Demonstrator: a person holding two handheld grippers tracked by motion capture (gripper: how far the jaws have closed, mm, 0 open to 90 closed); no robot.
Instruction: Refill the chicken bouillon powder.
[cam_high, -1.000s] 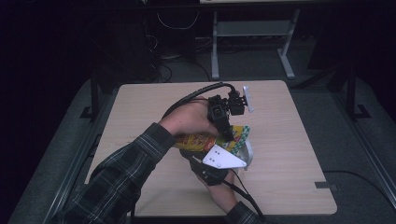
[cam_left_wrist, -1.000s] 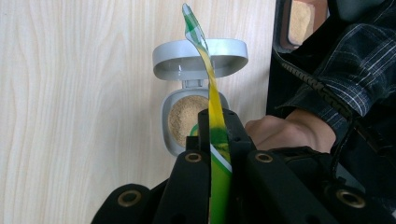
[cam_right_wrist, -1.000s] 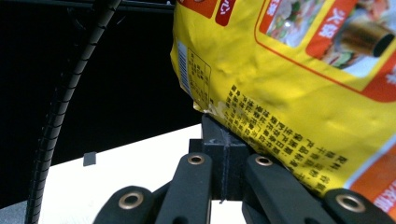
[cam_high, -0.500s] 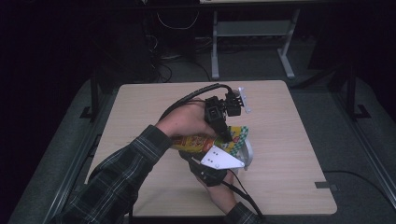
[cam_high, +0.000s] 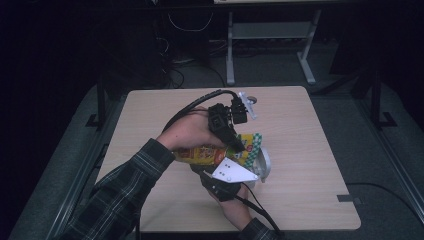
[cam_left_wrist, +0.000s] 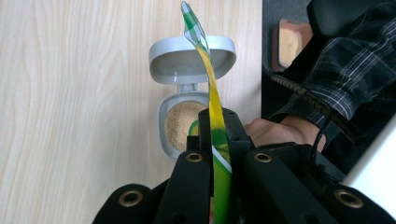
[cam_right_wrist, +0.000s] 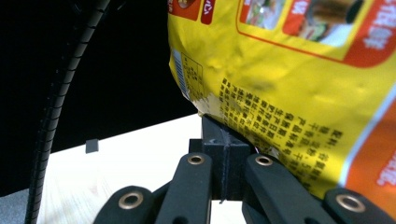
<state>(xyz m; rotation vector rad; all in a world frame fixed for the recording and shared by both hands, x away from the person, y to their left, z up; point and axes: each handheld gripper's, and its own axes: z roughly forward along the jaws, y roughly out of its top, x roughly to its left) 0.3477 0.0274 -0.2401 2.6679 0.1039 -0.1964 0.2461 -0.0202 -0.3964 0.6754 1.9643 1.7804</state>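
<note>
We see both hand-held grippers meeting over the middle of the light wooden bench (cam_high: 310, 150), each pinching the same yellow printed foil pouch (cam_high: 210, 154). In the high view the left hand-held gripper (cam_high: 239, 146) comes in from above the pouch and clamps its green-and-white chequered top edge (cam_high: 252, 142). The left gripper view shows this plainly: the two black jaws are pressed together on the thin edge of the pouch (cam_left_wrist: 217, 135), which rises between them and curls over at the tip.

The right hand-held gripper (cam_high: 212, 177), with its grey three-cornered plate on top, sits nearer the person and grips the lower part of the pouch. In the right gripper view its jaws are closed tight at the pouch's bottom corner (cam_right_wrist: 280, 93).

Directly under the pouch, on the bench, stands a small grey plastic container with a hinged lid (cam_left_wrist: 187, 95). The lid (cam_left_wrist: 191, 60) is flipped fully open and lies flat, and the container holds a tan, grainy powder (cam_left_wrist: 180, 123).
</note>
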